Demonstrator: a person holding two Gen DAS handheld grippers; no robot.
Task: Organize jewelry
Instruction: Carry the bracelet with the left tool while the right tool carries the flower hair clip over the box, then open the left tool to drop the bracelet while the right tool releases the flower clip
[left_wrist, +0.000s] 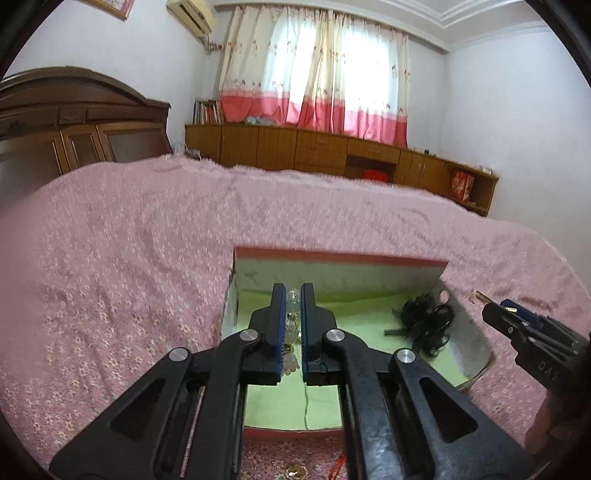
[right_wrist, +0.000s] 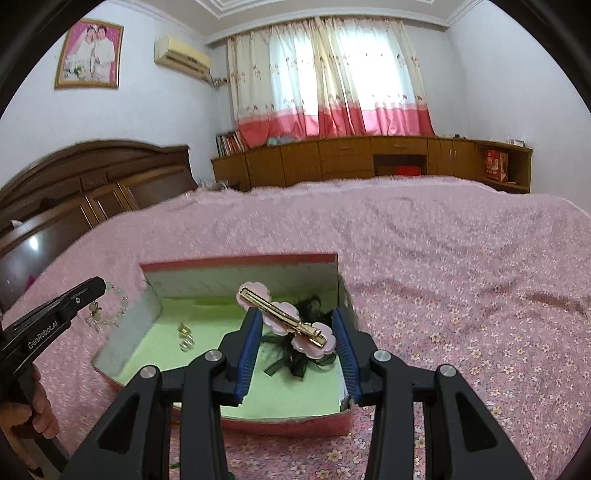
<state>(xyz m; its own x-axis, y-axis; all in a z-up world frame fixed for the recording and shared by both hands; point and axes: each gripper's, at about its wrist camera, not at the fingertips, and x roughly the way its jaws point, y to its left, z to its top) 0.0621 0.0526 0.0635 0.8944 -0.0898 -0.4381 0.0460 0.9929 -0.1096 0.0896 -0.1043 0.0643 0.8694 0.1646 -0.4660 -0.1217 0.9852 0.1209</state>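
Bedroom; pink floral bedspread (right_wrist: 443, 258) carries an open pink box (right_wrist: 240, 267) with a green lining. Legible writing: "GenRobot.AI" on the left gripper (right_wrist: 99, 286) body in the right wrist view; "DAS" partly readable on the right gripper (left_wrist: 484, 301) in the left wrist view. Both point forward and slightly down over the box. Left jaws are pressed together on a clear beaded piece (left_wrist: 293, 321). Right jaws are clamped on a pink flower hair clip (right_wrist: 288, 321), gold bar up. Black hair accessory (right_wrist: 299, 354) lies in the box below the clip; small rings (right_wrist: 184, 336) lie left of the right gripper.
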